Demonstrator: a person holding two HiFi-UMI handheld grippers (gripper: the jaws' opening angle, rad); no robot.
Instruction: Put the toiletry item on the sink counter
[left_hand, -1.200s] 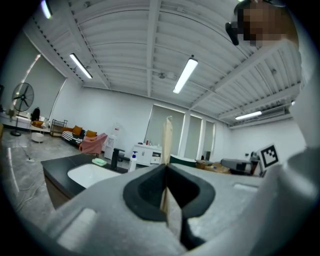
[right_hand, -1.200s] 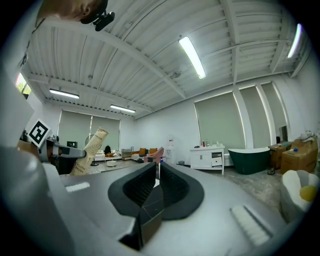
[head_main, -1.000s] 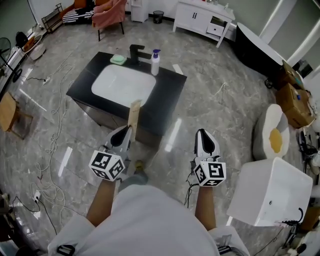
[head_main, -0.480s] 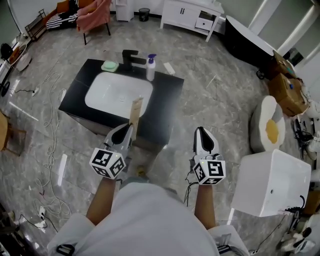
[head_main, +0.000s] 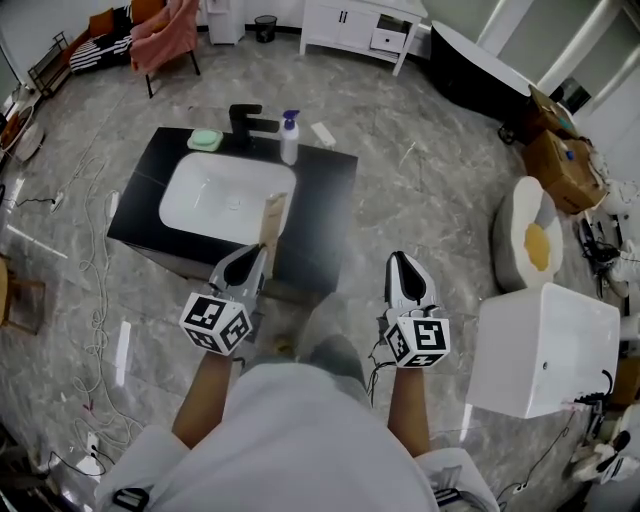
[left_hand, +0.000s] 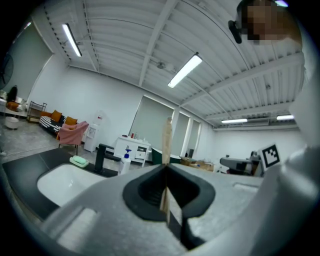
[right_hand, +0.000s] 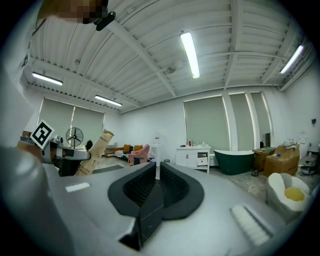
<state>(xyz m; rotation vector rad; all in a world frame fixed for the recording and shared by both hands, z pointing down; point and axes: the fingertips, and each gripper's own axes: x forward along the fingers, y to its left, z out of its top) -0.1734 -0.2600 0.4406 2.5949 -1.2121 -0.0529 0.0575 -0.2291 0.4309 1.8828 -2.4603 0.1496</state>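
One toothbrush packet (head_main: 270, 222) is standing upright in the left gripper (head_main: 256, 262), jaws clamping it for carrying to the worktop (head_main: 325, 195); the right gripper (head_main: 401, 265) is idling, jaws closed, empty.

Grey marble floor (head_main: 420, 190), white cabinet (head_main: 350, 20), dark bathtub (head_main: 490, 75).

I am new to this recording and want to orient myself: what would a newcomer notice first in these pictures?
First comes the black sink counter with its white basin, standing on the marbled floor ahead of the person. Next is the thin tan packet, held upright in the shut left gripper and seen against the counter's near edge, while the right gripper holds nothing. At the right, a big white box stands out.
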